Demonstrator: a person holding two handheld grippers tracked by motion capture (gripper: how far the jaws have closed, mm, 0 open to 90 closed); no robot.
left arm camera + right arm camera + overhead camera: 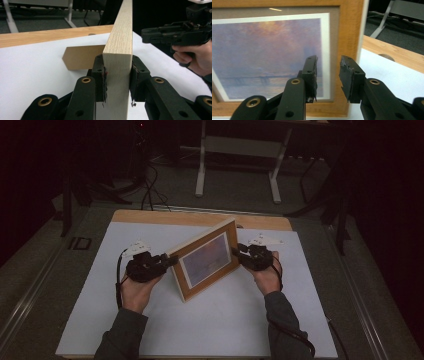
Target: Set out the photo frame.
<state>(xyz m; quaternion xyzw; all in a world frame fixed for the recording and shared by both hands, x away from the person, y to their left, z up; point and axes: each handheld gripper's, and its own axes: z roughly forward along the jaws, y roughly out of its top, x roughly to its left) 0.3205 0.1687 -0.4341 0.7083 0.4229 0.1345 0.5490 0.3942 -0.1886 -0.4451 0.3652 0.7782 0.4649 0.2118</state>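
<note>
A wooden picture frame (207, 260) with a purple sunset print stands upright and slanted on the white board (225, 320). My left gripper (172, 261) is shut on the frame's left edge. In the left gripper view both pads press the pale side of the frame (120, 42), and the brown easel back (80, 57) juts out to the left. My right gripper (235, 251) hovers open at the frame's right edge. In the right gripper view its jaws (328, 72) stand apart in front of the frame (347, 37), touching nothing. The right gripper (150, 33) also appears in the left gripper view.
The white board lies on a wooden tabletop (150, 216) whose far edge shows behind the frame. Beyond it are a dark floor, cables (150, 190) and the white legs of another table (200, 165).
</note>
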